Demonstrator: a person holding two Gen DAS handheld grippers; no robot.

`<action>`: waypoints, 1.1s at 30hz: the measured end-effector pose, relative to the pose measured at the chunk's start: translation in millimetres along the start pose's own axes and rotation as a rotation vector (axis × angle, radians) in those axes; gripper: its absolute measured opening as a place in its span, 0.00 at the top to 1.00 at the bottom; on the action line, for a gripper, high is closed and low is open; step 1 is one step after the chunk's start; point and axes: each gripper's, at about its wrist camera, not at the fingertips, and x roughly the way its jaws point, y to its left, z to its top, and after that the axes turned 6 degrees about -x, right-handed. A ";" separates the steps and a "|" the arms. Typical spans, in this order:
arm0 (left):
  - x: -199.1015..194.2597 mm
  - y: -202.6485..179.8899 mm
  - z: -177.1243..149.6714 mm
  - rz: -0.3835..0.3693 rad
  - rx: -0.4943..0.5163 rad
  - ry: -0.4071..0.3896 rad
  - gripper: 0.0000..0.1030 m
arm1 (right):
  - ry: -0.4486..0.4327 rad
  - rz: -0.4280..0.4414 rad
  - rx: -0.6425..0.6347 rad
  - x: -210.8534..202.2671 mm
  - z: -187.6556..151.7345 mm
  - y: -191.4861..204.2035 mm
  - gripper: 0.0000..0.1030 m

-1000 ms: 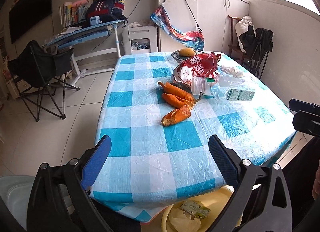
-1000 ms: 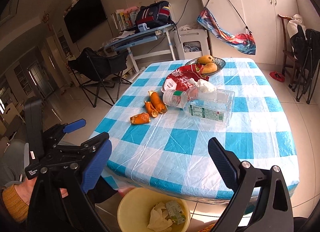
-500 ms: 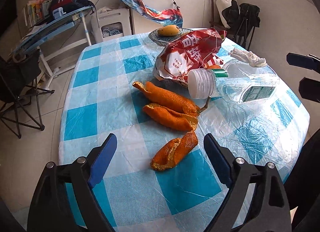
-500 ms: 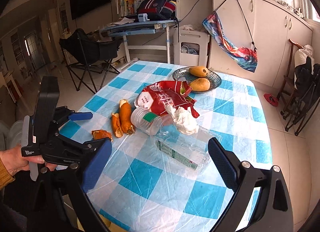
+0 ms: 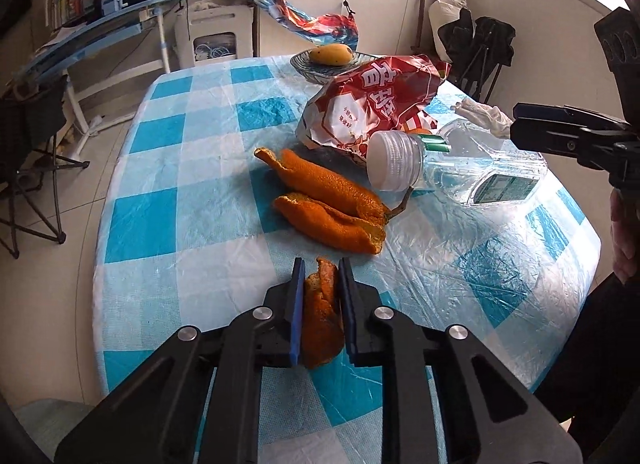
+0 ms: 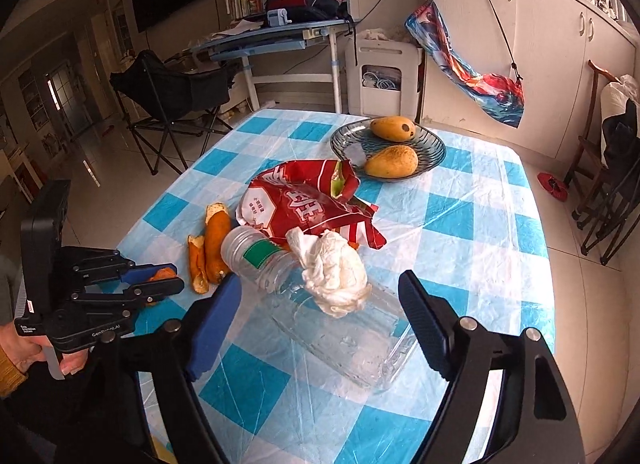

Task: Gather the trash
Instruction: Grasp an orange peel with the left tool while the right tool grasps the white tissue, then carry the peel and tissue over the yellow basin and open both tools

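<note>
Left wrist: peel [image 5: 322, 318] lengthwise between pads.

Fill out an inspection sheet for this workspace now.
Surface: blue-and-white checked tablecloth.
Job's things: small orange peel piece; two long orange peels; red crumpled snack bag; clear plastic bottle on its side; white crumpled tissue on it.
Clutter: glass plate with two mangoes.
Grippers: left gripper has just closed on the small peel; right gripper open, closing around the bottle.
Cables: nothing seen on table.
Surroundings: black folding chair.
</note>
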 end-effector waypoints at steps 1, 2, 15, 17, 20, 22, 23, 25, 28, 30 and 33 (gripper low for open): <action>-0.7 2.3 -0.7 -0.009 -0.015 0.000 0.84 | 0.002 -0.001 0.000 2.0 1.4 -0.6 0.28; -1.9 4.1 -1.4 -0.013 -0.024 -0.001 0.84 | 0.002 0.000 0.003 3.2 1.8 -1.7 0.29; -11.8 9.1 -9.7 0.018 -0.076 -0.028 0.85 | -0.067 0.018 0.000 -9.6 -0.5 5.8 0.78; -18.2 11.6 -12.1 0.019 -0.100 -0.044 0.85 | -0.085 0.040 0.003 -14.9 -1.1 11.8 0.78; -29.8 16.5 -19.0 0.026 -0.143 -0.070 0.85 | -0.094 0.075 0.001 -21.6 -5.3 25.0 0.78; -38.0 18.8 -25.1 0.037 -0.166 -0.089 0.85 | -0.092 0.100 -0.003 -24.4 -10.2 35.2 0.78; -41.7 19.5 -28.1 0.041 -0.176 -0.096 0.85 | -0.087 0.110 -0.006 -24.6 -13.1 40.0 0.78; -49.1 20.9 -35.7 0.049 -0.190 -0.106 0.85 | -0.076 0.126 -0.007 -25.3 -19.6 48.3 0.78; -57.8 21.4 -43.5 0.060 -0.203 -0.119 0.85 | -0.072 0.144 0.005 -29.3 -29.2 56.8 0.78; -64.0 20.7 -48.9 0.063 -0.210 -0.130 0.85 | -0.068 0.151 0.017 -31.4 -34.5 60.8 0.78; -72.1 19.6 -56.1 0.068 -0.216 -0.141 0.85 | -0.063 0.160 0.038 -34.1 -41.6 65.6 0.78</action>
